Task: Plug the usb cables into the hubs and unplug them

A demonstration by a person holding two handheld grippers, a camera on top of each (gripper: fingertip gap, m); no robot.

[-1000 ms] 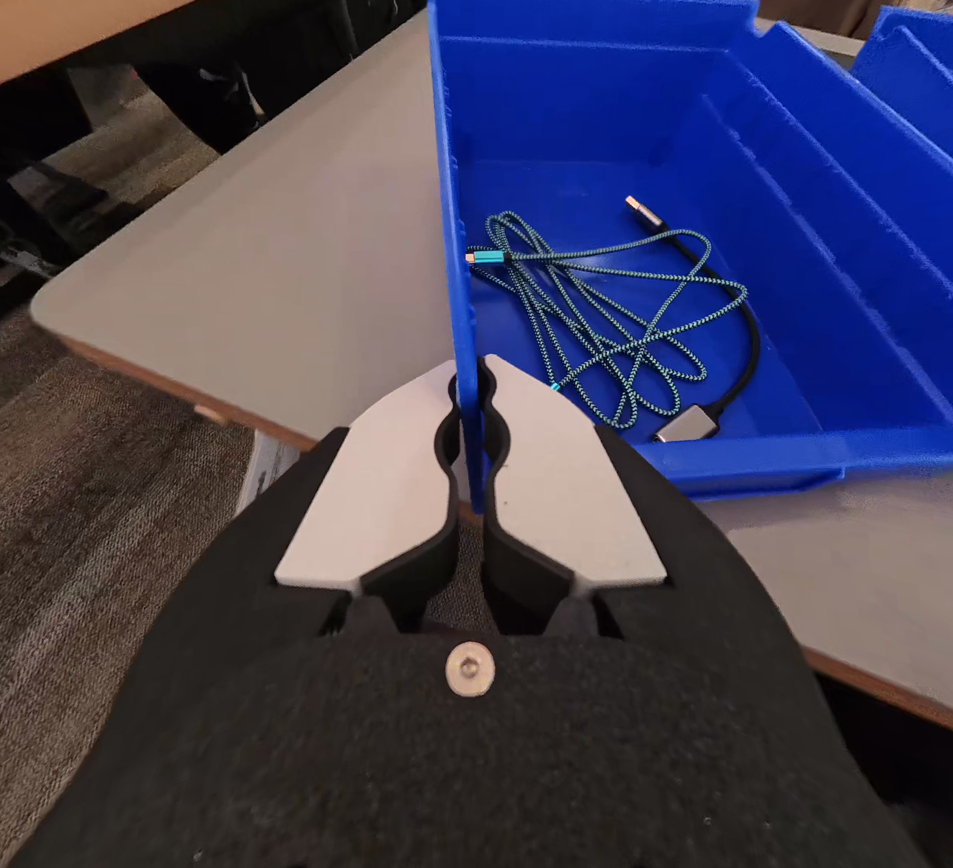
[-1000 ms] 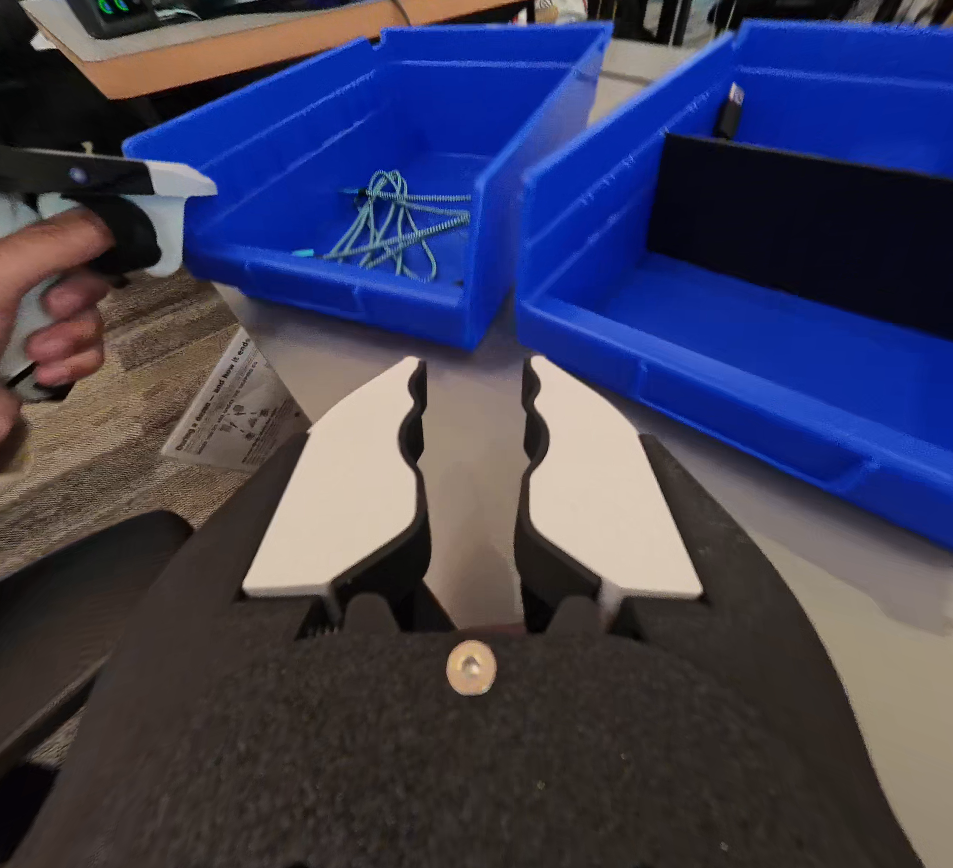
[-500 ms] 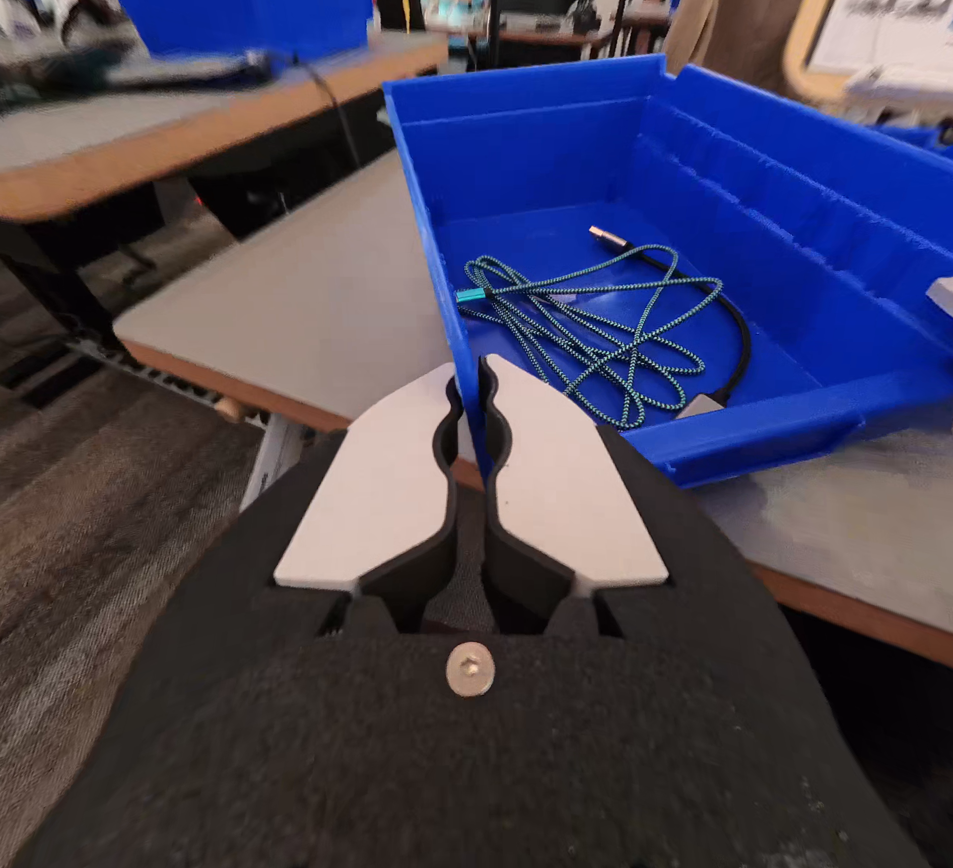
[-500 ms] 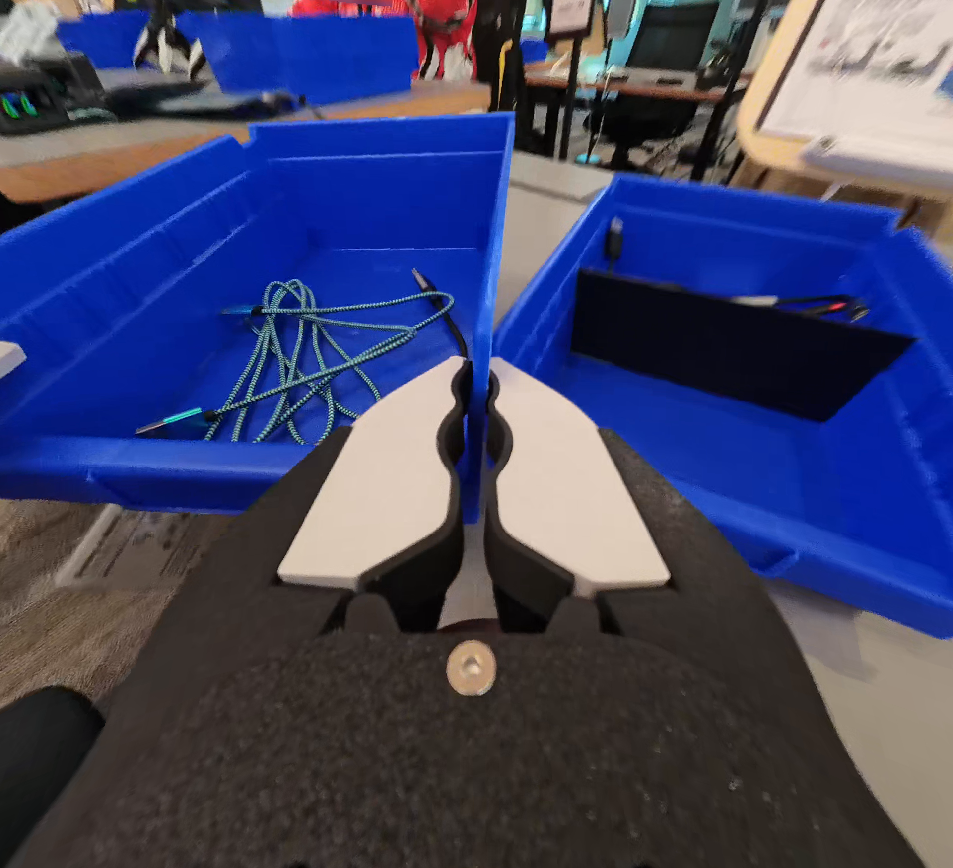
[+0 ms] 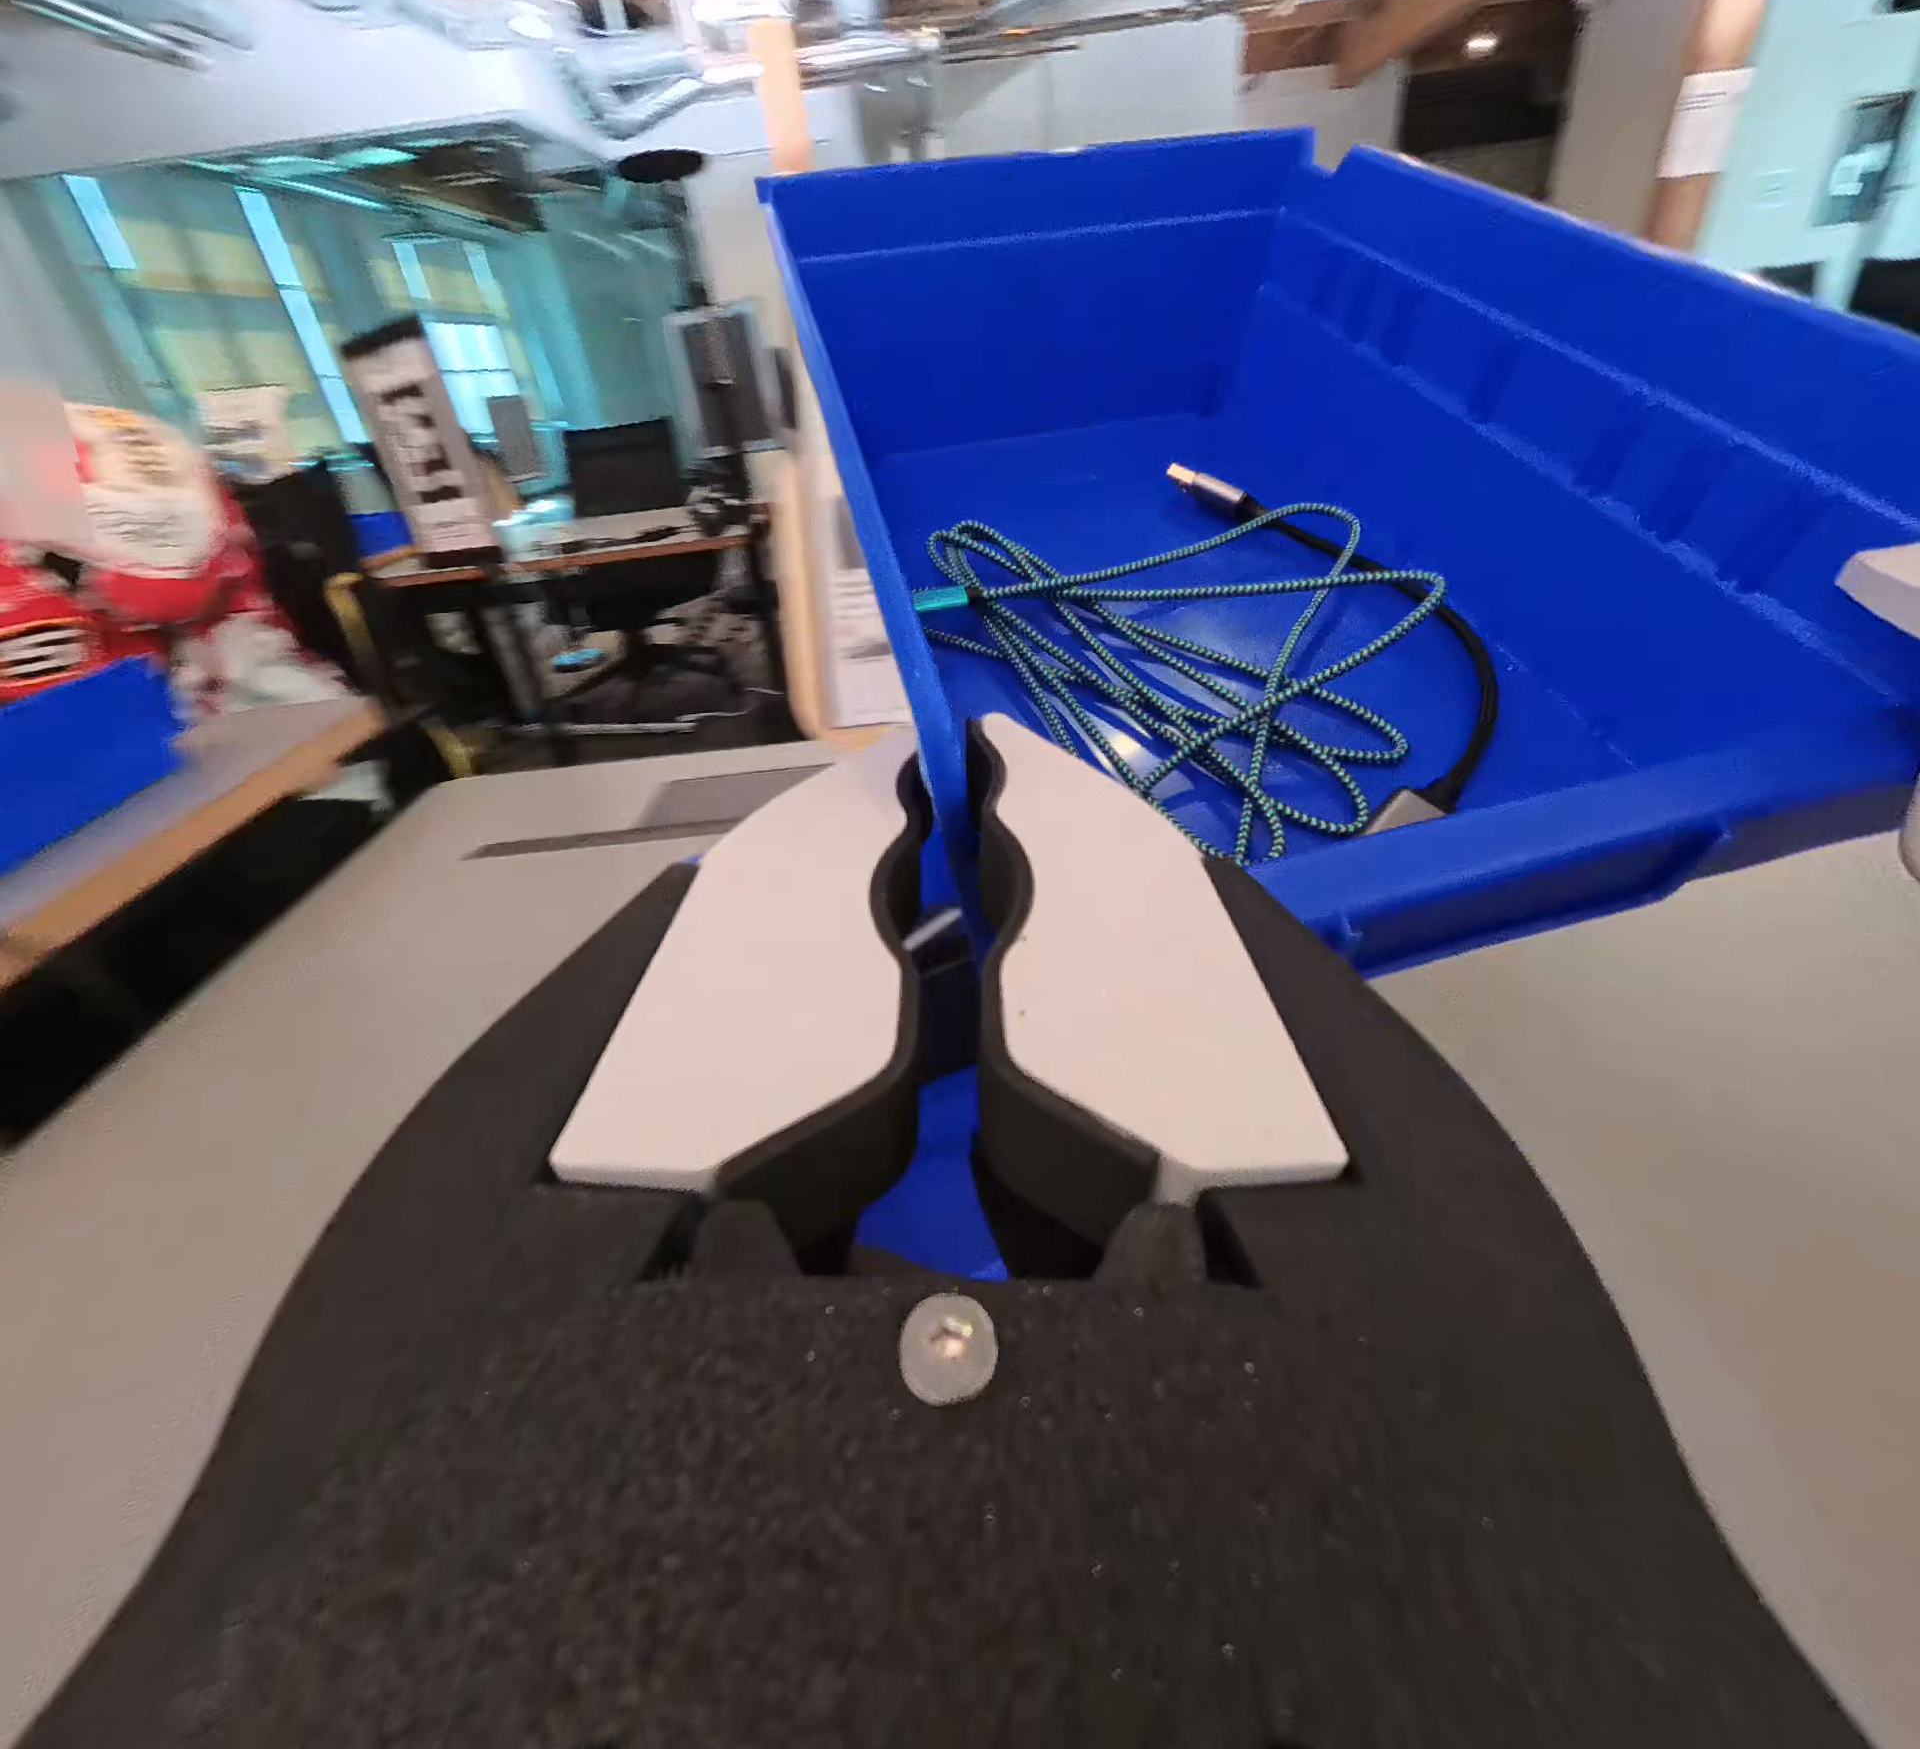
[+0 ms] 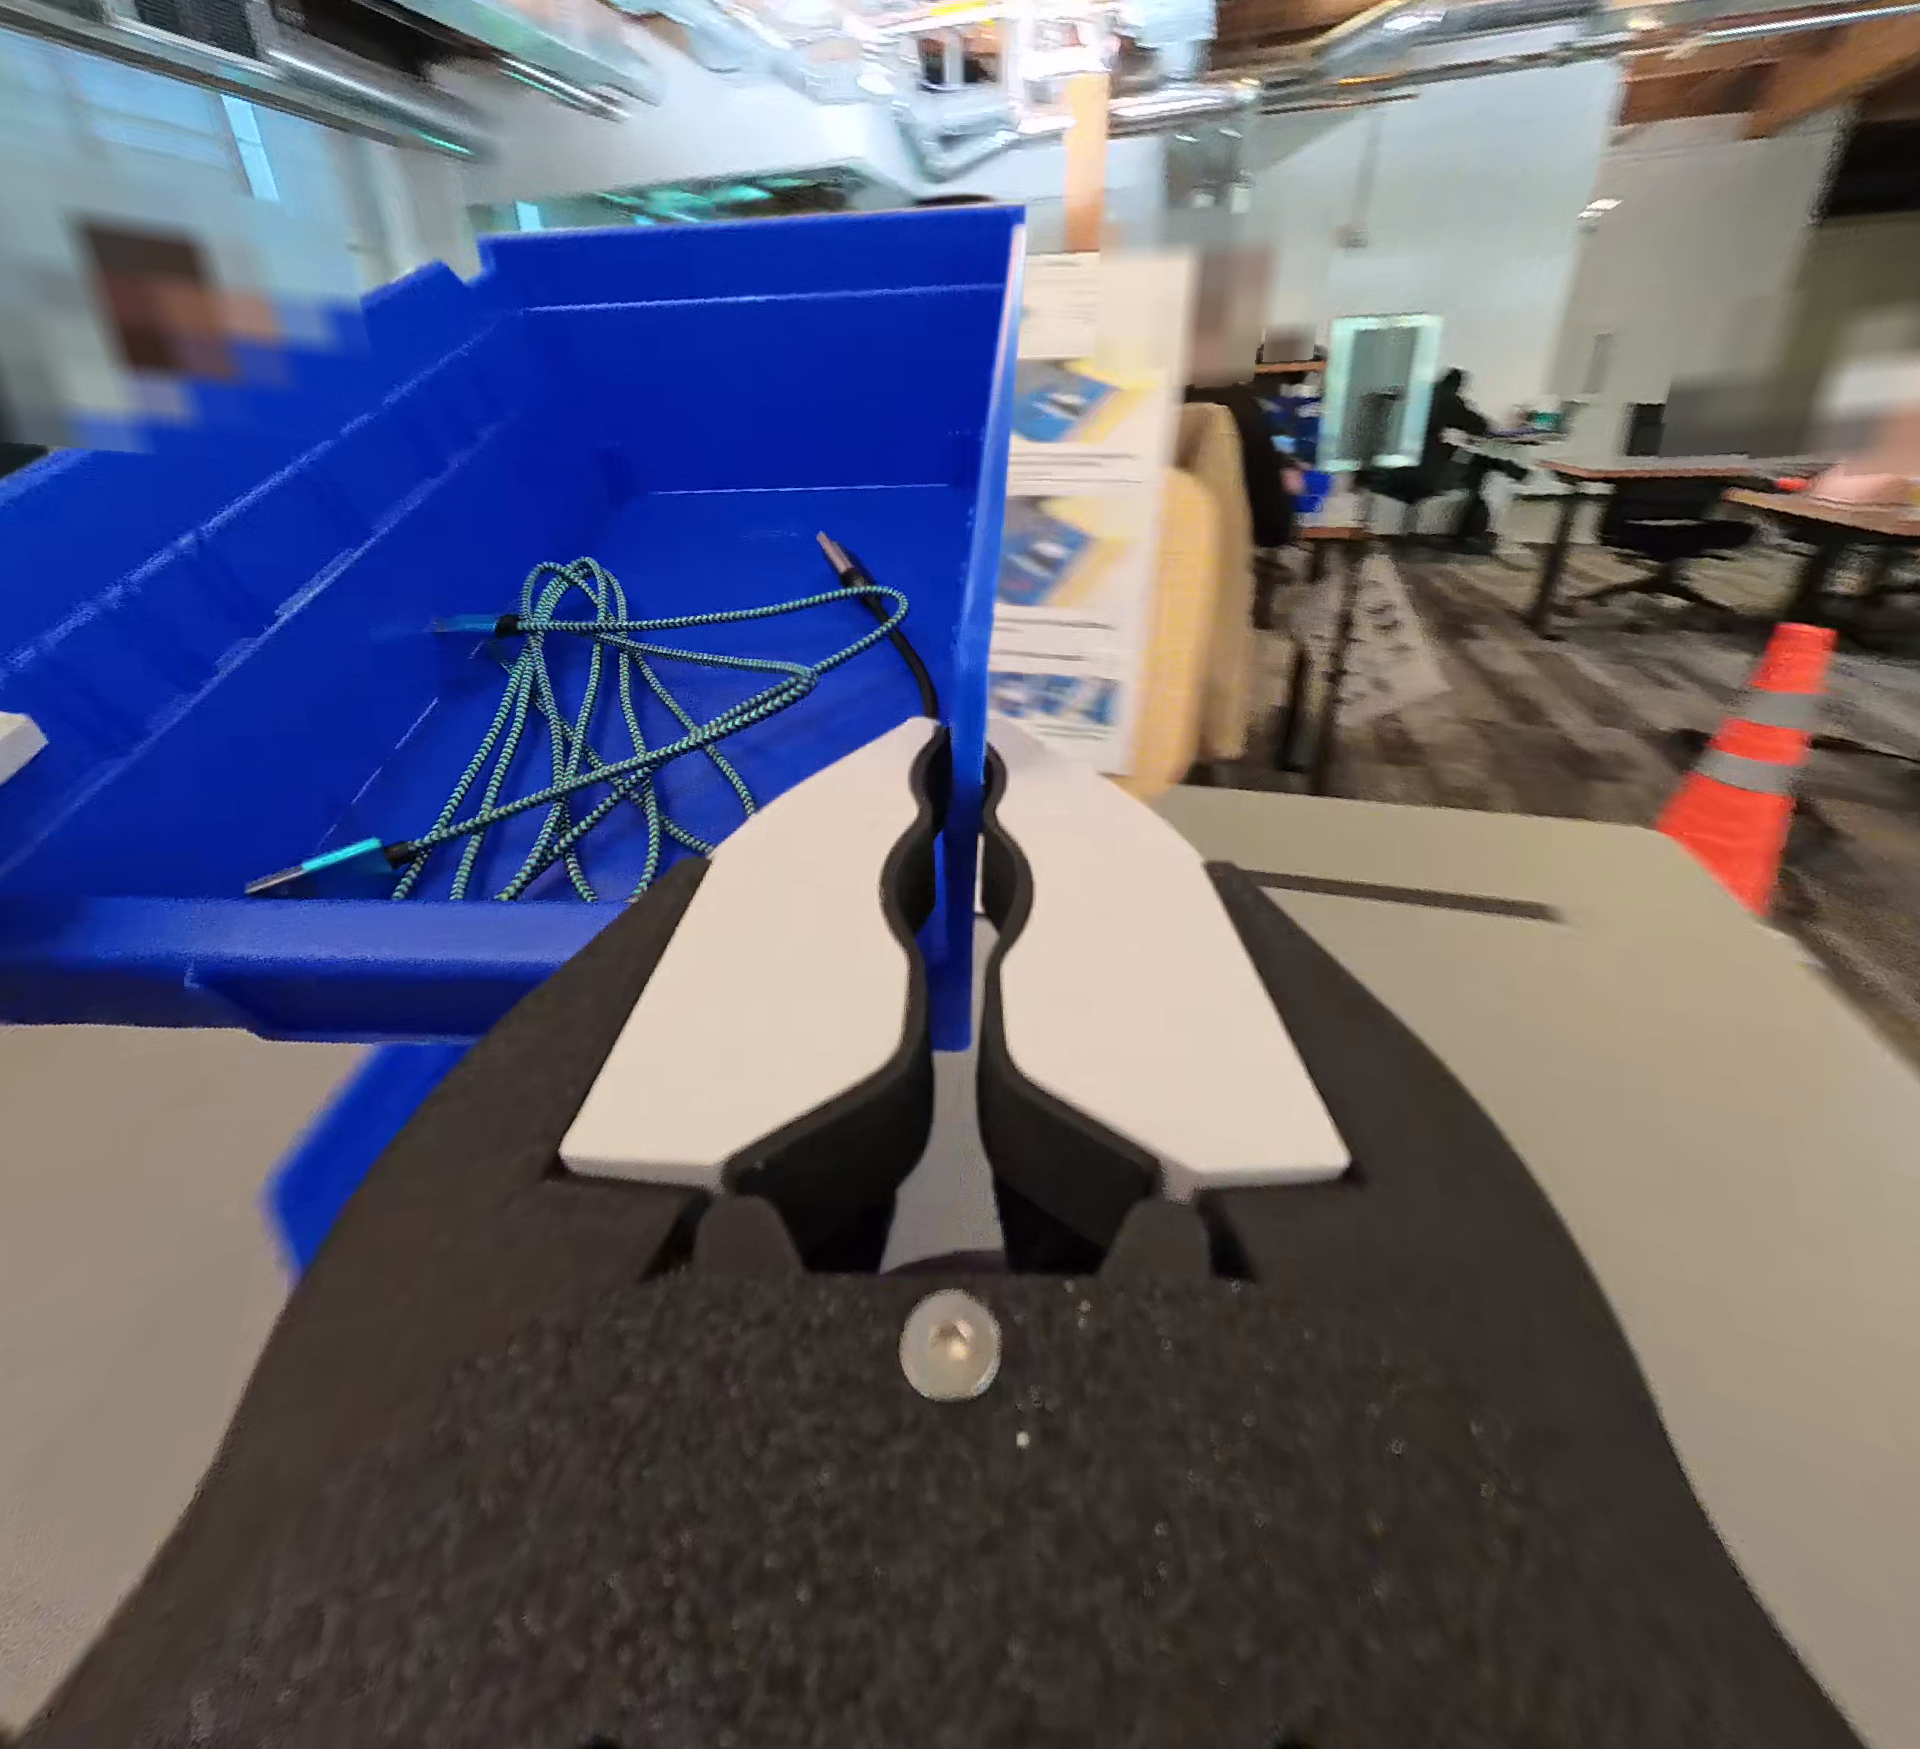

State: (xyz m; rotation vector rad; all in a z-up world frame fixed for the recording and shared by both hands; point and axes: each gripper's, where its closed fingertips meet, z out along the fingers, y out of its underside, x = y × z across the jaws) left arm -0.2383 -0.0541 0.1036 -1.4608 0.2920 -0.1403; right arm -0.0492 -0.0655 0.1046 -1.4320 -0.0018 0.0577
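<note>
A: How are the tongs set?
B: The left tongs (image 5: 943, 764) are clamped on one side wall of the blue bin (image 5: 1039, 317); the right tongs (image 6: 964, 759) pinch the opposite wall, over the grey worktop (image 6: 1455, 972).
A: And the cables?
B: The teal braided cable (image 5: 1174, 660) and black cable (image 5: 1481, 671) lie tangled on the bin floor; beyond the bin stands an orange cone (image 6: 1756, 764).

A green-and-black braided USB cable (image 5: 1174, 660) is coiled loosely on the floor of the blue bin (image 5: 1039, 328), ahead of the left hand-held gripper (image 5: 943, 769). Its teal-sleeved plugs lie unconnected. A short black cable (image 5: 1481, 660) with a metallic plug is laid beside it, ending in a small grey hub (image 5: 1408, 811) at the bin's front wall. The bin is tilted.
</note>
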